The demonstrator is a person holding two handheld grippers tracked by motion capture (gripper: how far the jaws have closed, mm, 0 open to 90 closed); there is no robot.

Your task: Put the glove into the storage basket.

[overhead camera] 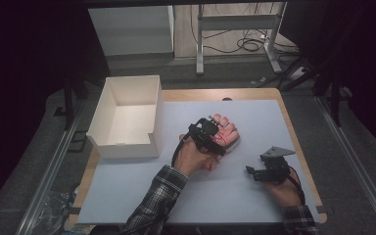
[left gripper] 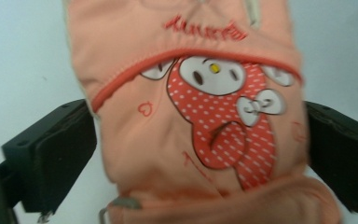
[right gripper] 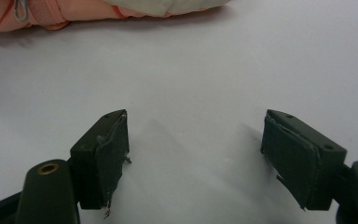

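Observation:
A peach-pink glove (left gripper: 200, 107) with a red dotted cartoon figure and red stitched lettering lies flat on the white mat (overhead camera: 225, 196). In the high view the glove (overhead camera: 229, 133) sits near the table's middle under my left gripper (overhead camera: 214, 134). The left gripper (left gripper: 200, 154) straddles it from above, one black jaw at each side of the glove and spread wide; its pads sit at the fabric's edges without squeezing it. My right gripper (overhead camera: 253, 172) rests low on the mat to the right, open (right gripper: 196, 154), with bare mat between its jaws. The glove's edge (right gripper: 51, 11) lies beyond it.
An open white cardboard box (overhead camera: 127, 147) stands at the table's left, close to the left hand. The wooden table edge (overhead camera: 298, 147) runs along the right side of the mat. A metal frame and cables (overhead camera: 245, 44) are on the floor beyond the table.

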